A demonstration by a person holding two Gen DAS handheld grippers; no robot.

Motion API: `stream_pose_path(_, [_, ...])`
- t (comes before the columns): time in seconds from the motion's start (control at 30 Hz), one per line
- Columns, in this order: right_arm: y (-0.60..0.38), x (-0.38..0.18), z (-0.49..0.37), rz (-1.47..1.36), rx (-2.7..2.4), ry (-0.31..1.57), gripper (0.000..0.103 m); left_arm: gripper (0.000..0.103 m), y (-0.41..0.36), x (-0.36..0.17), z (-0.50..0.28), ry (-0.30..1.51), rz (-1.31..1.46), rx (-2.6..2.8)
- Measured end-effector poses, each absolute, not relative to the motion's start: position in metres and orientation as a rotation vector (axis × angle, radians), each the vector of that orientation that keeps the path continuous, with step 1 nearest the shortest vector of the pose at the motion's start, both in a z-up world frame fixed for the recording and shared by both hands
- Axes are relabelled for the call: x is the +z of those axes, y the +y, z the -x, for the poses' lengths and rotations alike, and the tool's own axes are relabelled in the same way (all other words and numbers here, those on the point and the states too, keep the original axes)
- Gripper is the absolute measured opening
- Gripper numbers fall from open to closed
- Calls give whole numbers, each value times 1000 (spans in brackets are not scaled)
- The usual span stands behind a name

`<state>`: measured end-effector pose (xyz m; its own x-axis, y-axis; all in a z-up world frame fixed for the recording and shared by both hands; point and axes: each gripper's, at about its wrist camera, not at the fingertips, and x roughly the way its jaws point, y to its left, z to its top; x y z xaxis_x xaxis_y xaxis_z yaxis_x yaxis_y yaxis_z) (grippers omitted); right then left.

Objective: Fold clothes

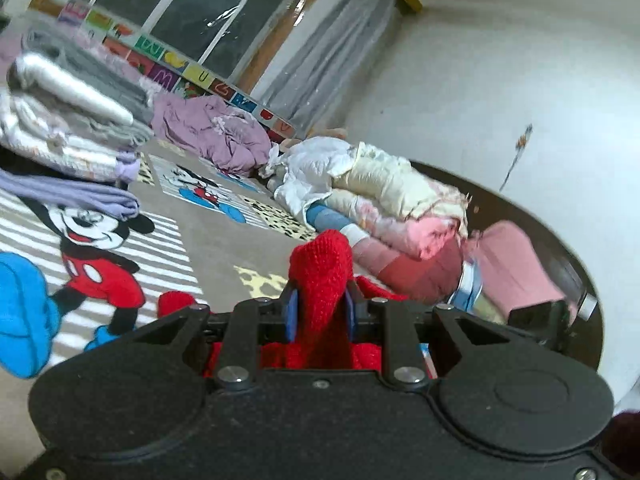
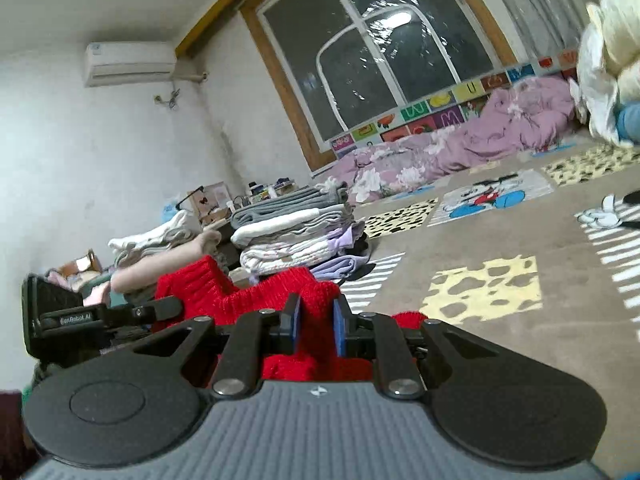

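Observation:
A red knit garment [image 1: 320, 272] bulges up between the blue pads of my left gripper [image 1: 320, 312], which is shut on it just above the cartoon-print bedsheet [image 1: 208, 248]. In the right wrist view the same red knit garment [image 2: 248, 296] is pinched by my right gripper [image 2: 316, 320], also shut on it. The knit stretches left from there toward the other gripper [image 2: 80, 316], whose black body shows at the left edge. A person's bare forearm [image 2: 168, 264] lies behind the red cloth.
A stack of folded grey, white and lilac clothes [image 1: 68, 120] [image 2: 296, 228] sits on the sheet. A crumpled purple quilt [image 1: 216, 136] [image 2: 460, 144] lies under the window. A heap of pink, cream and white garments [image 1: 384, 208] fills the right side.

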<state>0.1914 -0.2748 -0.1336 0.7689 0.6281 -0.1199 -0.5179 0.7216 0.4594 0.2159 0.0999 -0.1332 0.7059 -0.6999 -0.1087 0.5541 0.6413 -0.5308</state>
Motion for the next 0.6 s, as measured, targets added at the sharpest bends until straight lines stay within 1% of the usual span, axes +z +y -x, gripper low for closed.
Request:
stream_pose_path(0.27, [-283,-141,-248,-538,634,310,17,21,104,-143,-268,368,569,-720])
stream_pose_path(0.47, [-281,-154,-276,-576,613,351,16,21,104,-162,-296,481,598,-661])
stream_pose_path(0.6, [-282,-161,-288,-598,608,369,16,21,105,-169,-306,505,621,-652])
